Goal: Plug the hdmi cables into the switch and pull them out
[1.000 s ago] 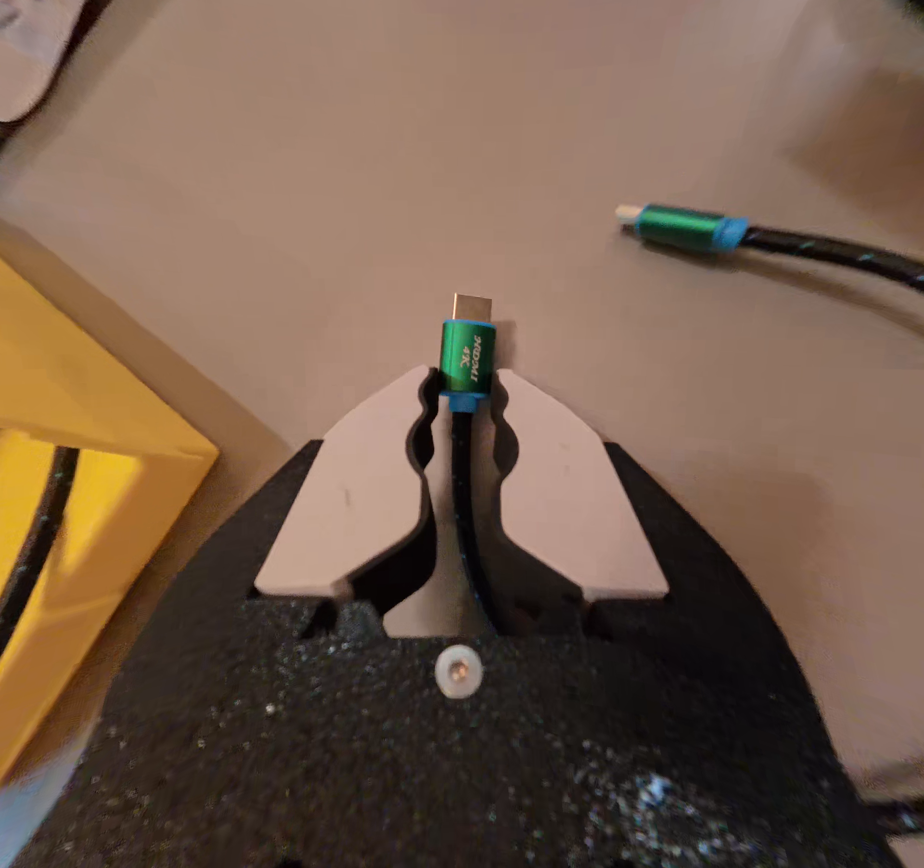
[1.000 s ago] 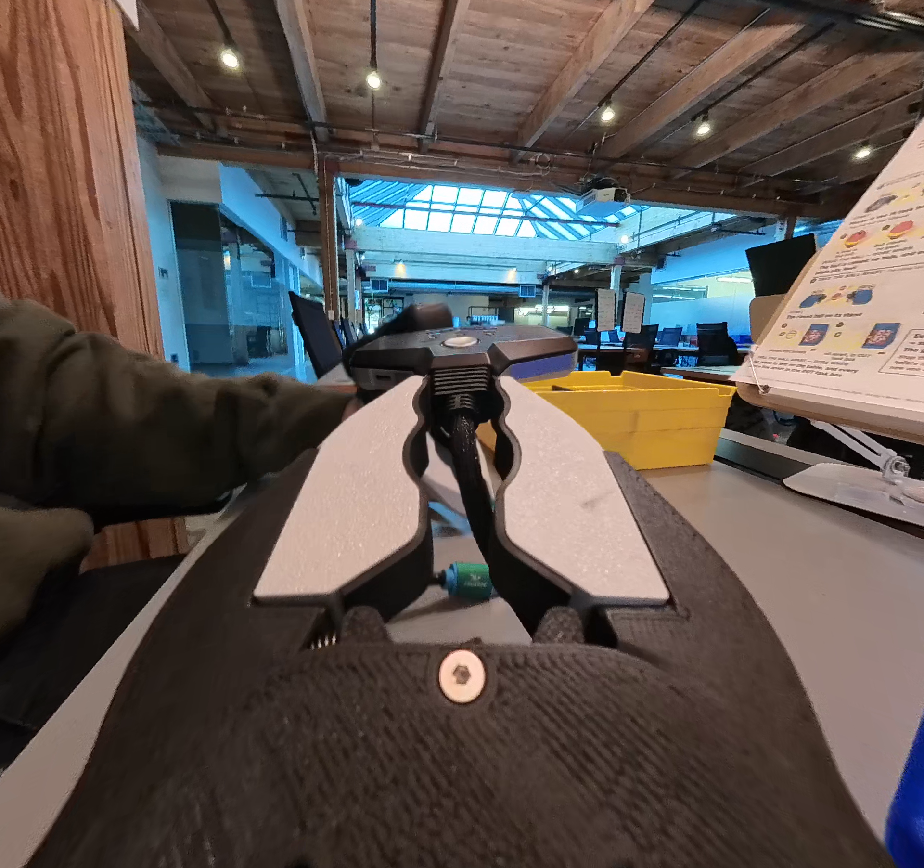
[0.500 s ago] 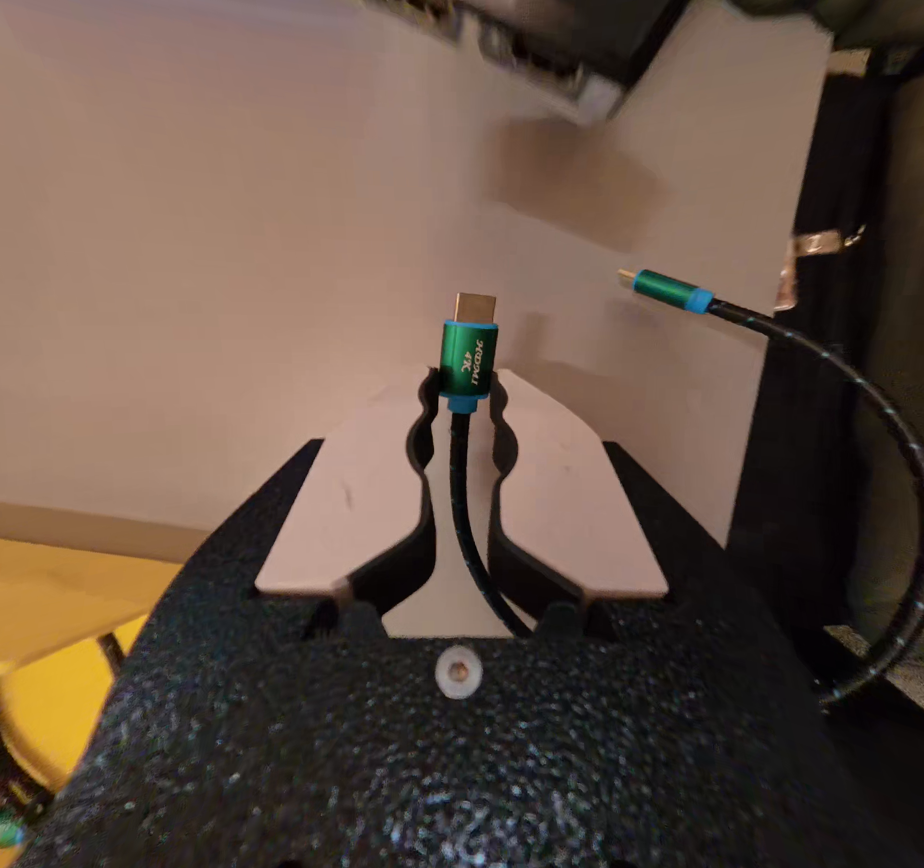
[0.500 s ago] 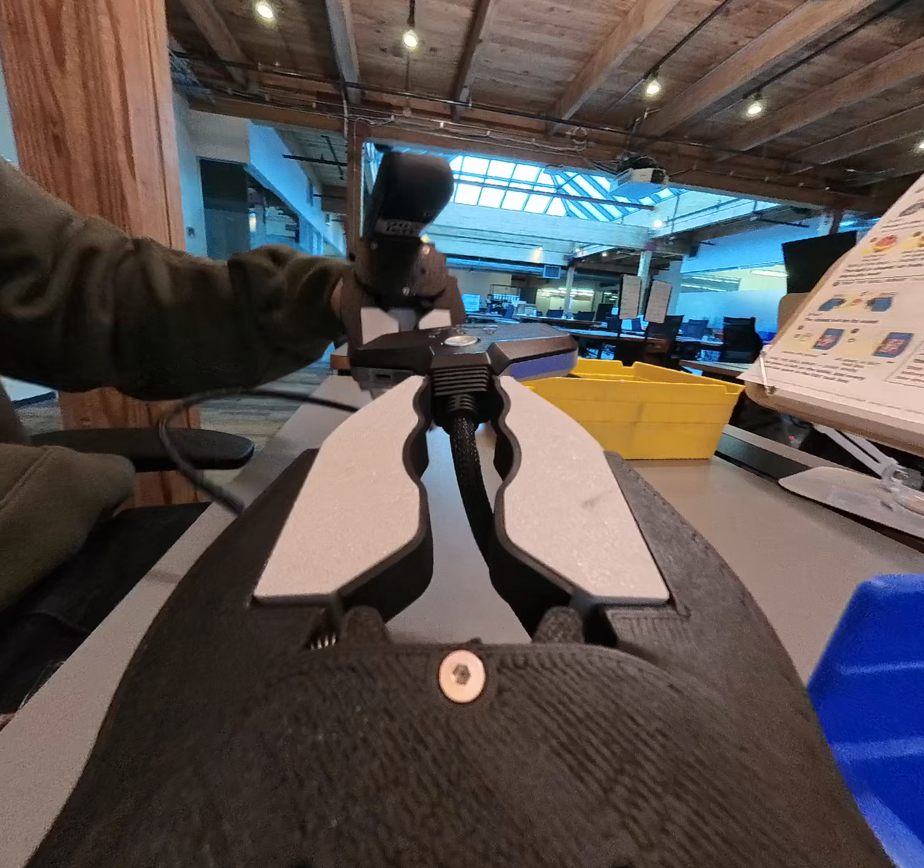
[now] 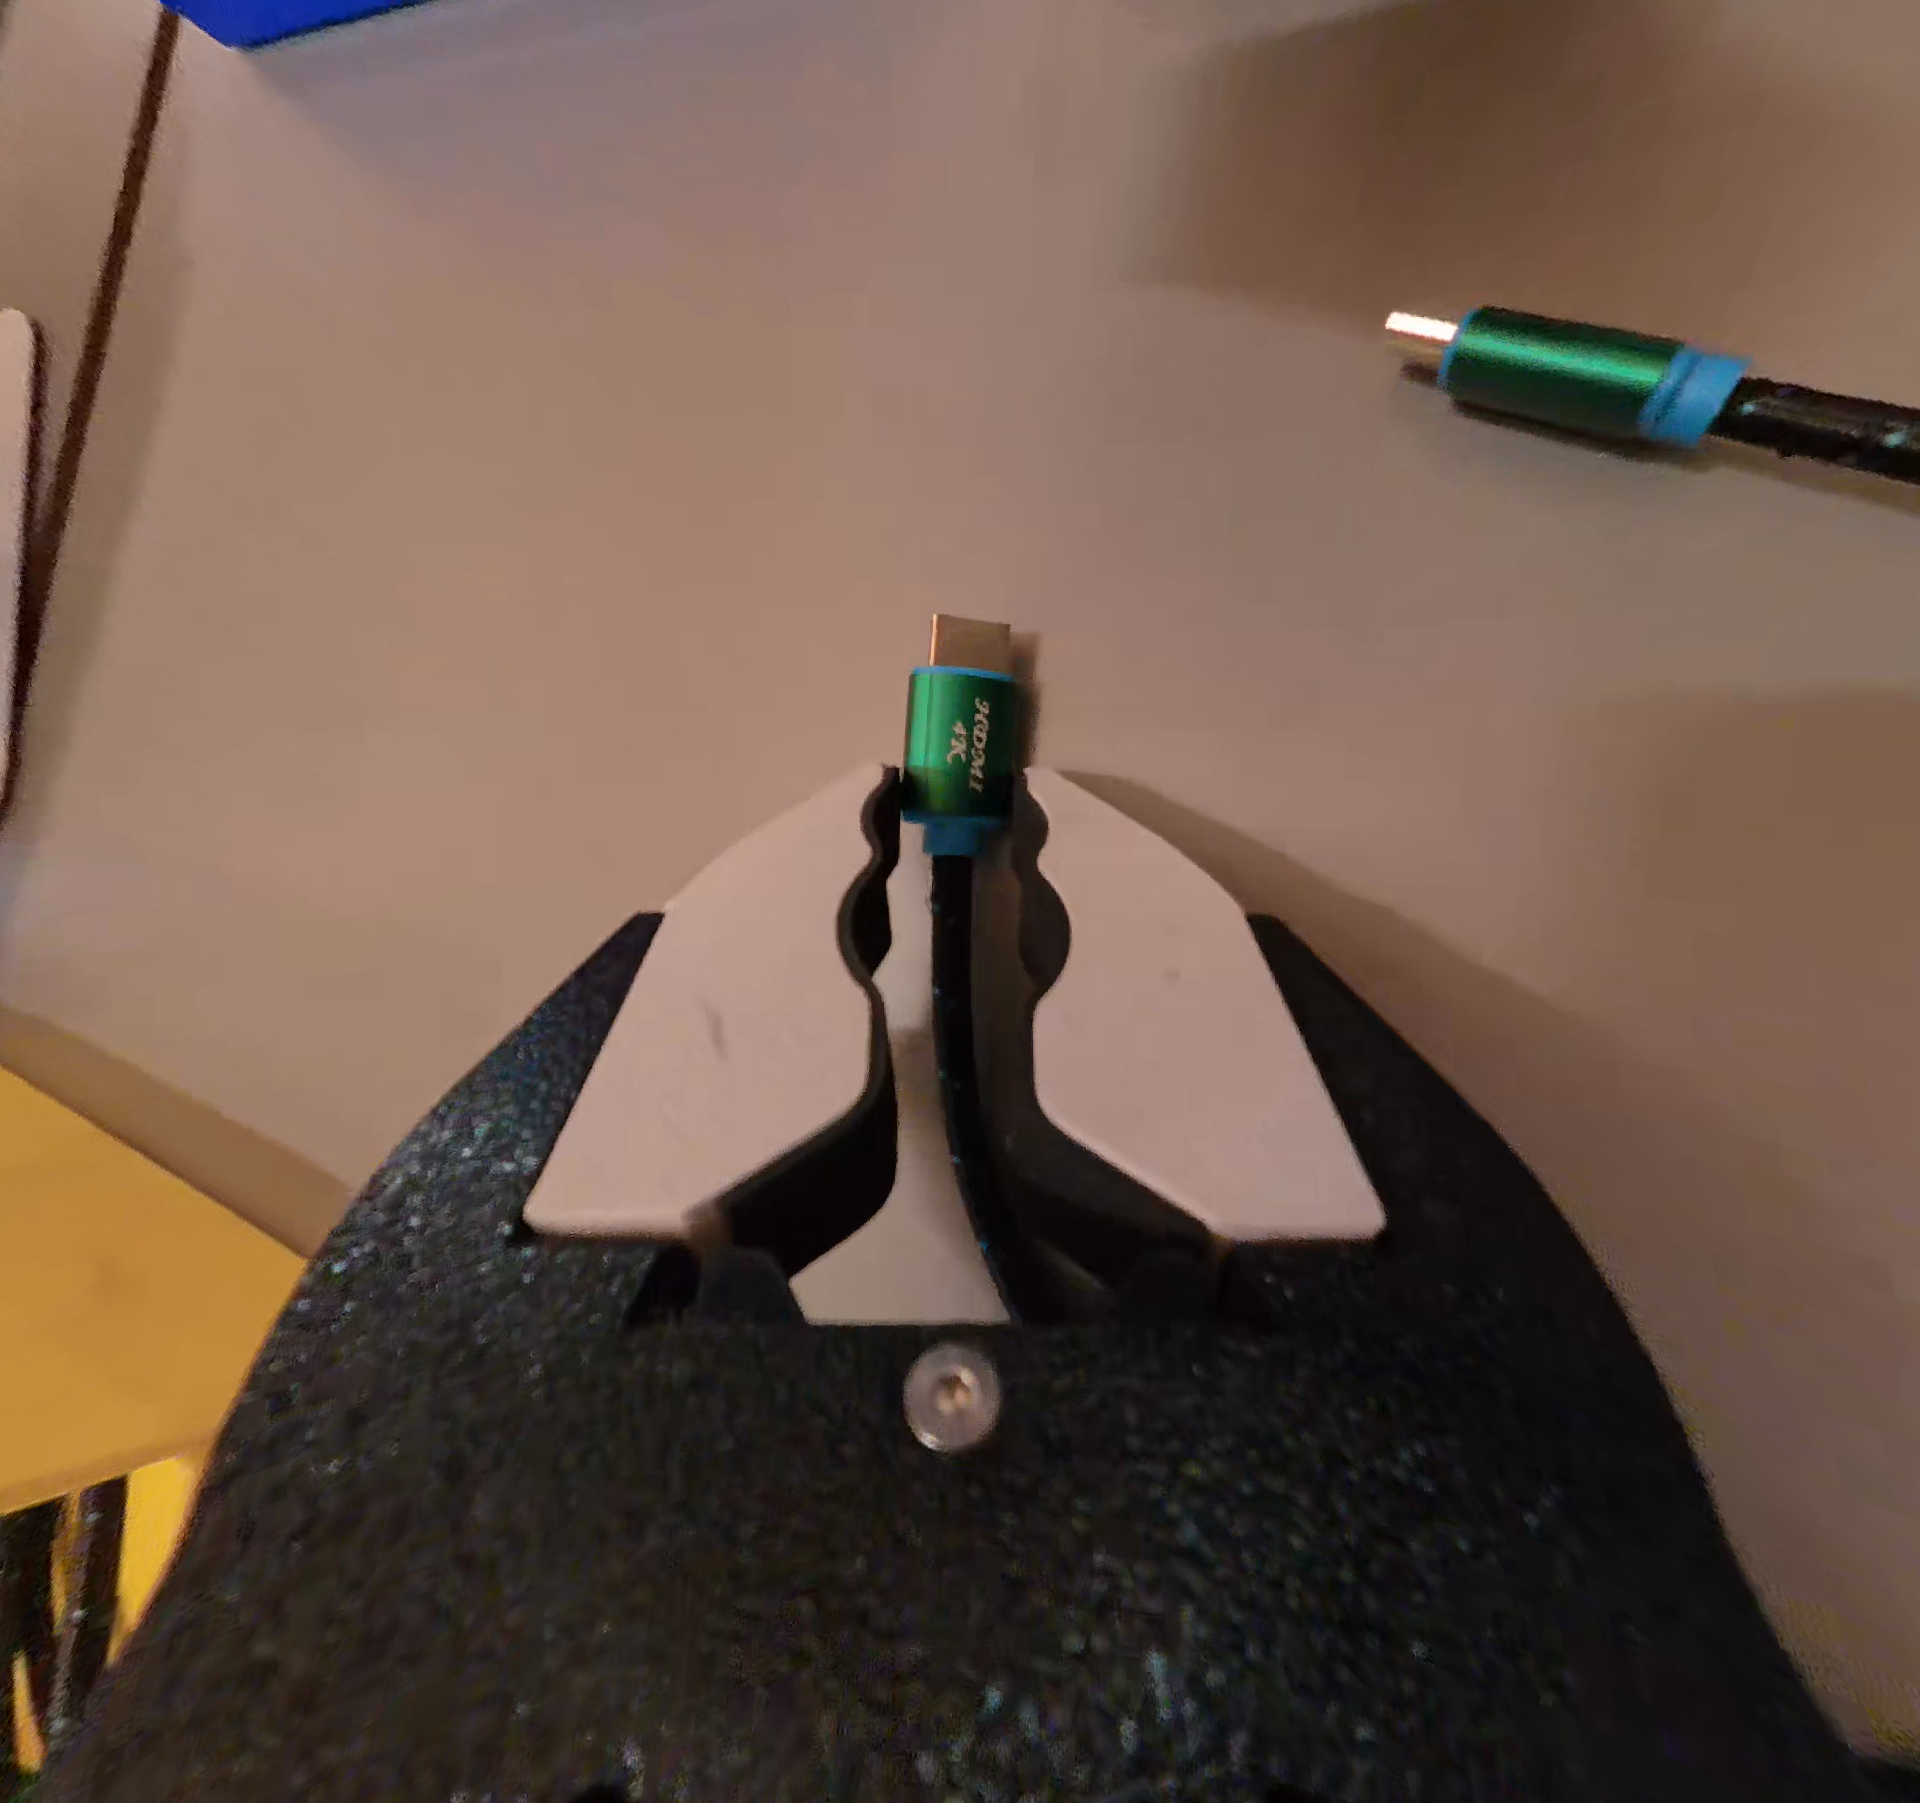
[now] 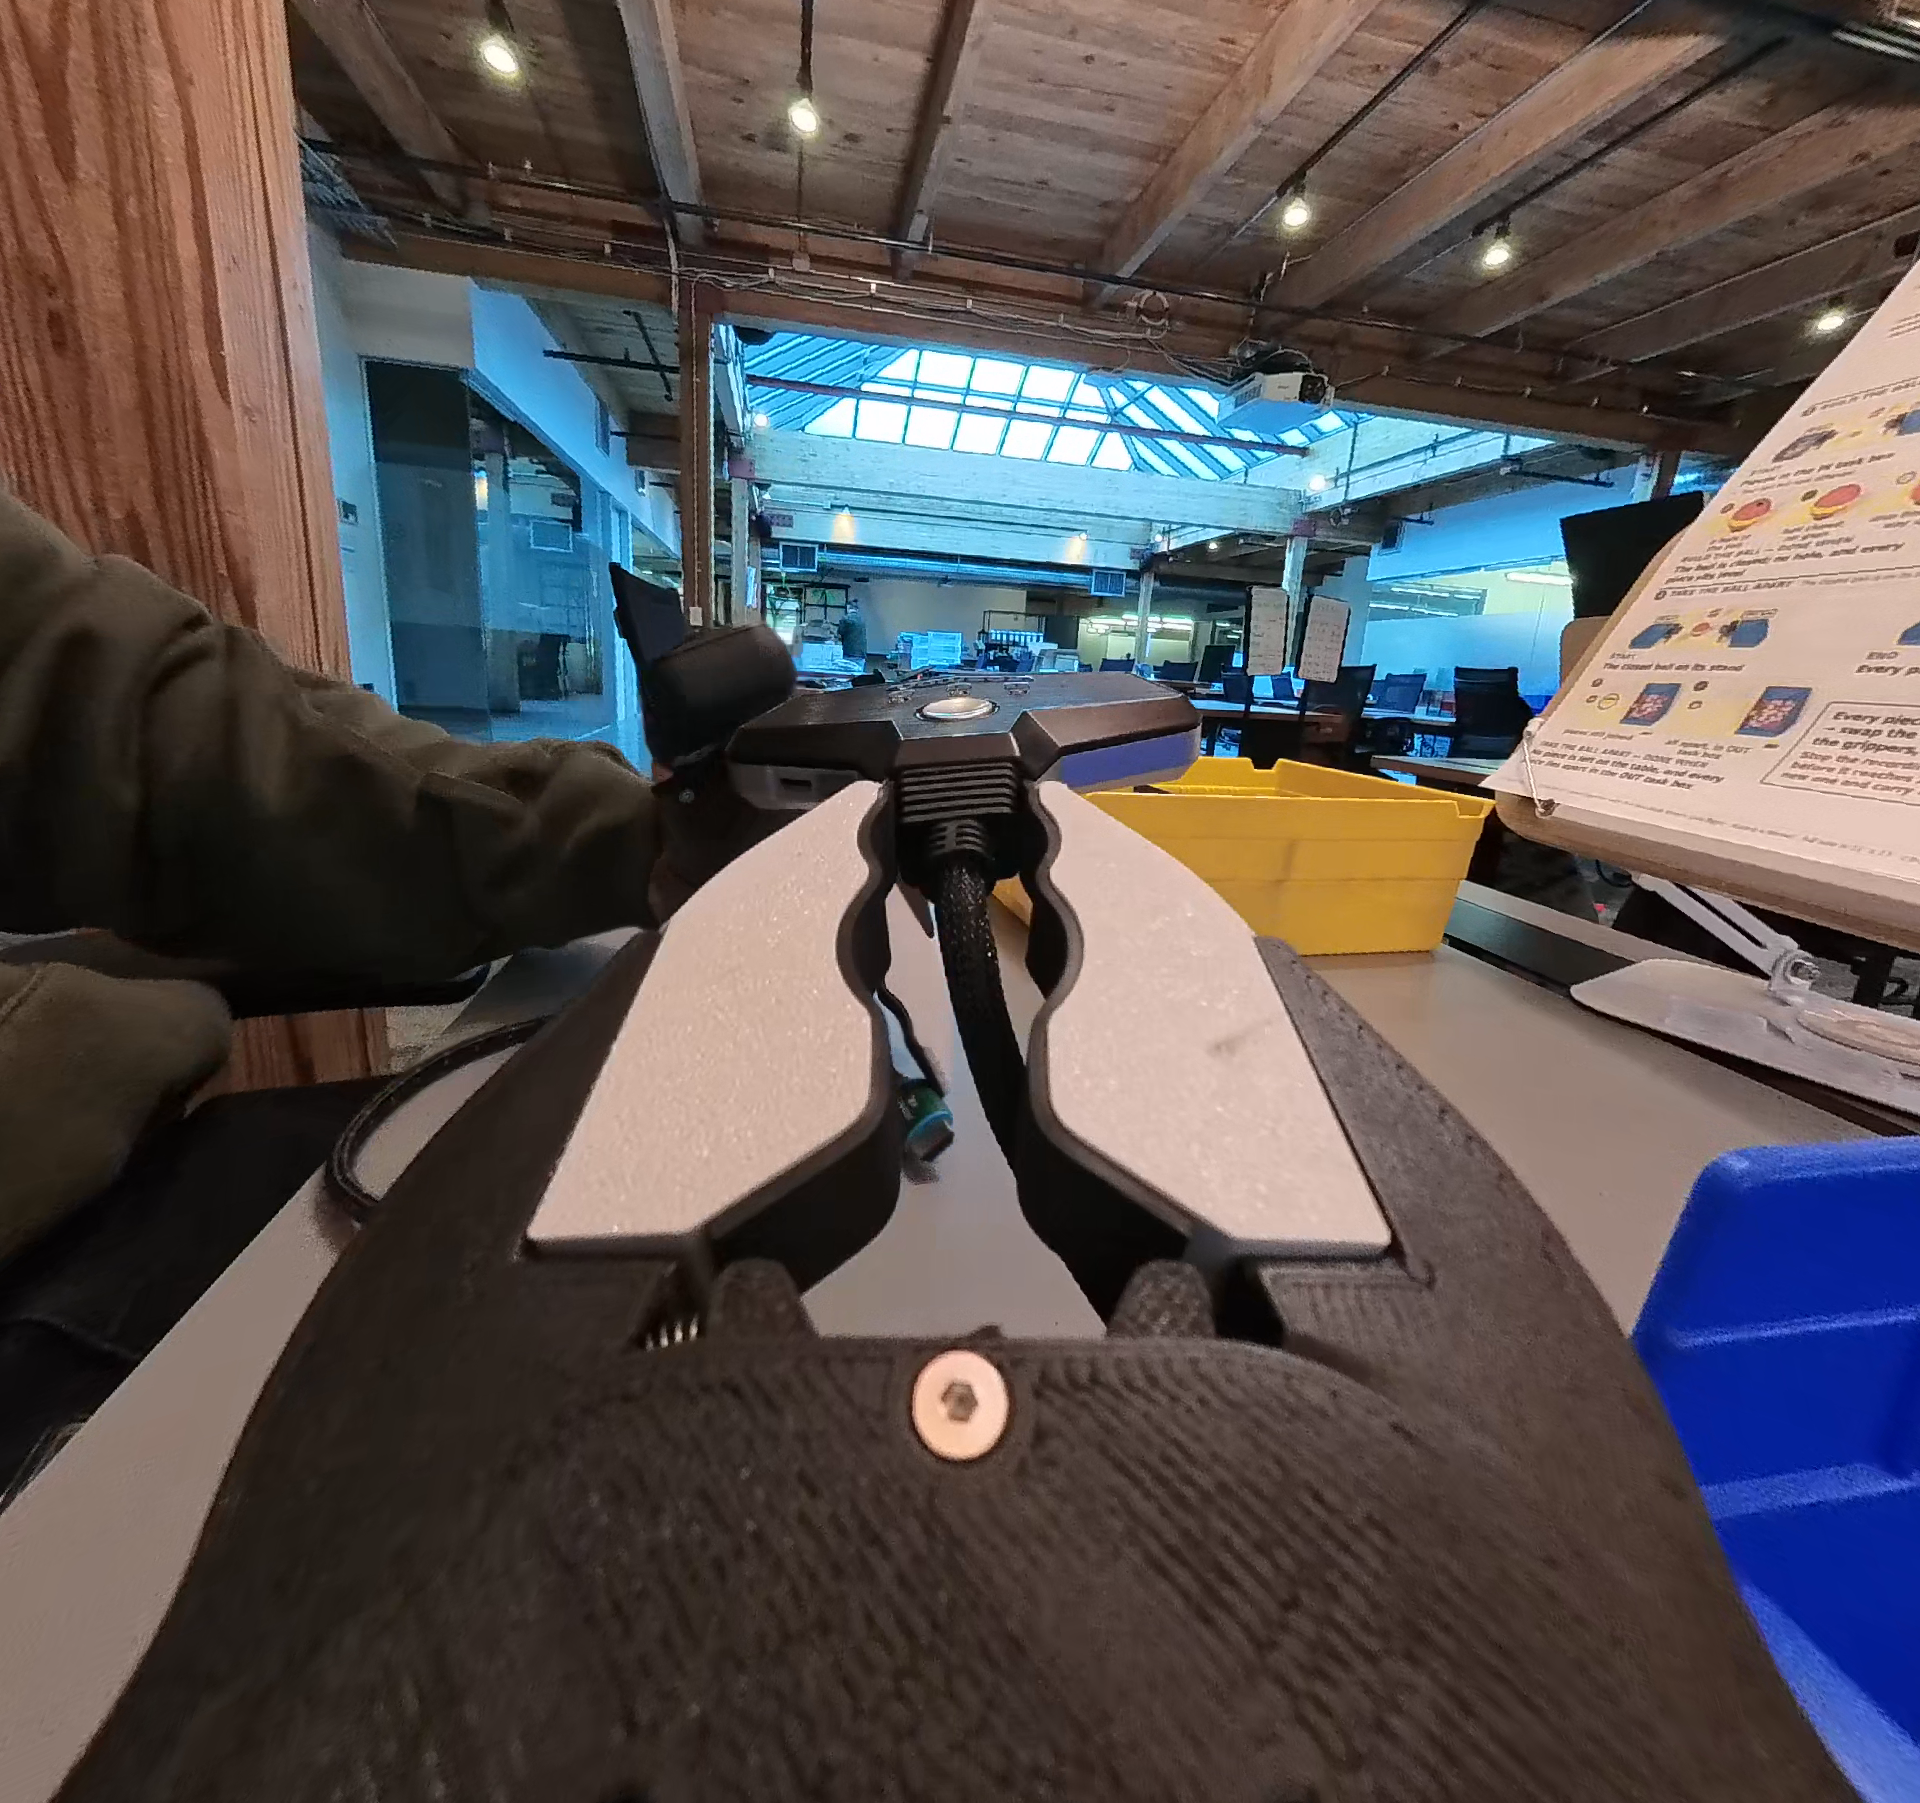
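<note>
Left gripper (image 5: 961, 797) pinching a green plug (image 5: 961, 740) at its tips, long axis along the fingers, metal tip pointing straight ahead over bare worktop (image 5: 623, 506). Ahead and to the right, a second plug (image 5: 1558, 387) lying loose, tip pointing left. Right gripper (image 6: 956, 818) clamped on the switch (image 6: 961, 740) by its ribbed cable collar, body held level just past the tips, own cable trailing back between the fingers. Judged early: neither green plug seated yet; insertion and pulling out both left.

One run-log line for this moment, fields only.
left gripper: shut on green HDMI plug, unplugged | right gripper: shut on switch cable collar | second plug: loose on table
</note>
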